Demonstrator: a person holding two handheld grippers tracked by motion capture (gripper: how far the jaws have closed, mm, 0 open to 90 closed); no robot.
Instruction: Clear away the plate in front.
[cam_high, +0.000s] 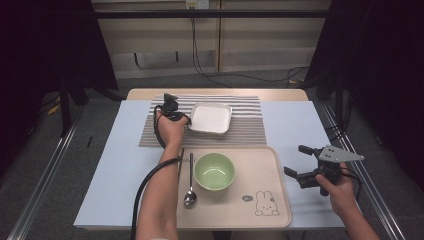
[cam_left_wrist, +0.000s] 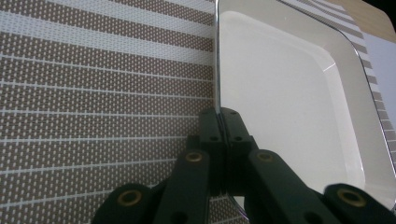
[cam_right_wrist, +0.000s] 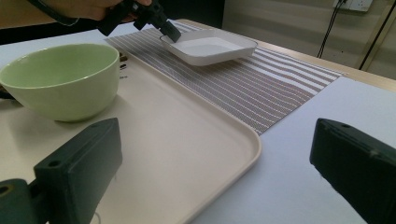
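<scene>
A white square dish (cam_high: 211, 118) lies on the striped placemat (cam_high: 250, 131) at the back of the table. My left gripper (cam_high: 188, 121) is shut on the dish's left rim; in the left gripper view its jaws (cam_left_wrist: 219, 122) pinch the rim of the dish (cam_left_wrist: 289, 98). The right gripper view shows the same grip on the dish (cam_right_wrist: 210, 49) from afar. My right gripper (cam_high: 296, 161) hovers open over the blue table cover right of the beige tray (cam_high: 270, 165), nothing between its fingers (cam_right_wrist: 79, 163).
A green bowl (cam_high: 214, 171) and a metal spoon (cam_high: 190, 187) lie on the tray, the spoon left of the bowl. A rabbit drawing (cam_high: 266, 203) marks the tray's near right corner. The bowl (cam_right_wrist: 60, 79) sits close ahead of the right gripper.
</scene>
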